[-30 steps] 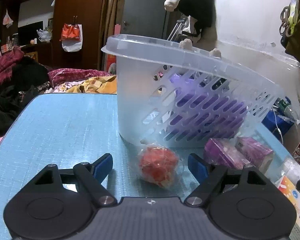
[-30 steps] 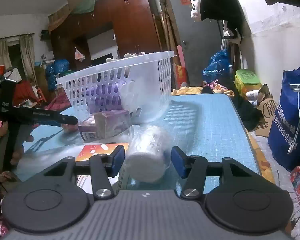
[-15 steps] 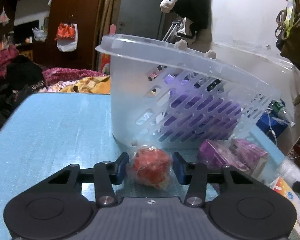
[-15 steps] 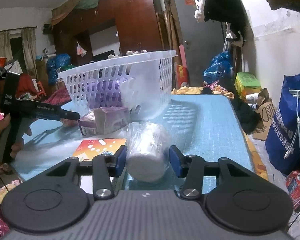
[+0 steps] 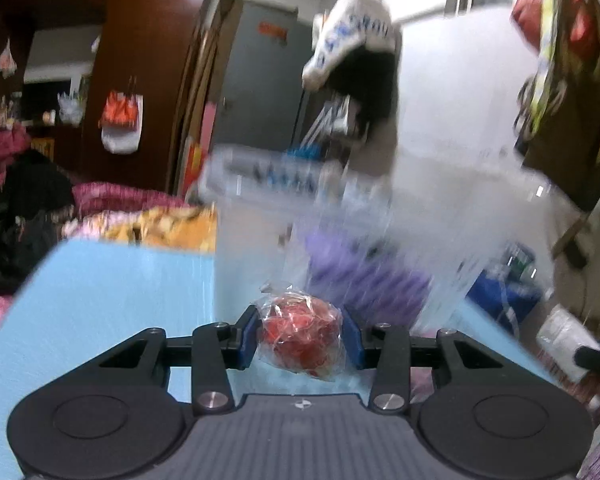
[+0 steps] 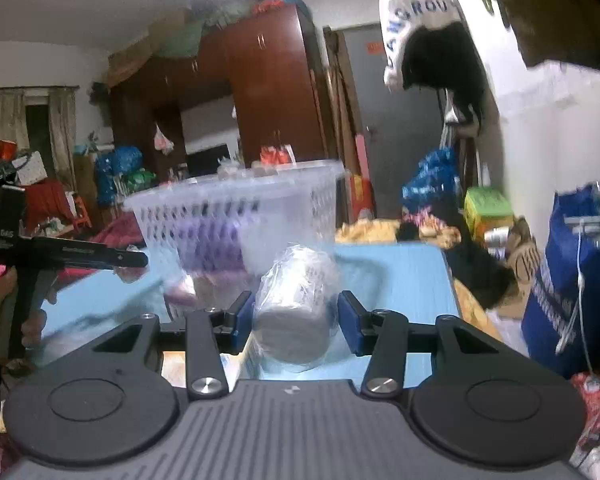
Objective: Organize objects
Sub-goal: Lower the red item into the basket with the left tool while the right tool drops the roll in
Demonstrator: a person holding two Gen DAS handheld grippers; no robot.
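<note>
Both jaws are nearly closed, each on a wrapped thing. Those of the left gripper point(image 5: 300, 338) press their blue pads on the two sides of a red ball in crinkled clear wrap point(image 5: 301, 338), which seems lifted off the blue counter point(image 5: 100, 300). Those of the right gripper point(image 6: 296, 322) grip a white roll in clear plastic point(image 6: 294, 312); its lower end hides the counter below it, so I cannot tell if it is already in the air. Just behind both things stands the white slotted basket point(image 6: 236, 216), with something purple inside it, blurred in both views. I judge the step in hand to be the carry: both things are caught and should go to the basket. The next move calls for raising each one above the rim, bringing it over the opening, and only then opening the jaws. The thin wrap is slippery and could slide in the grip, and two grippers over one opening may collide, so one should go first.
</note>
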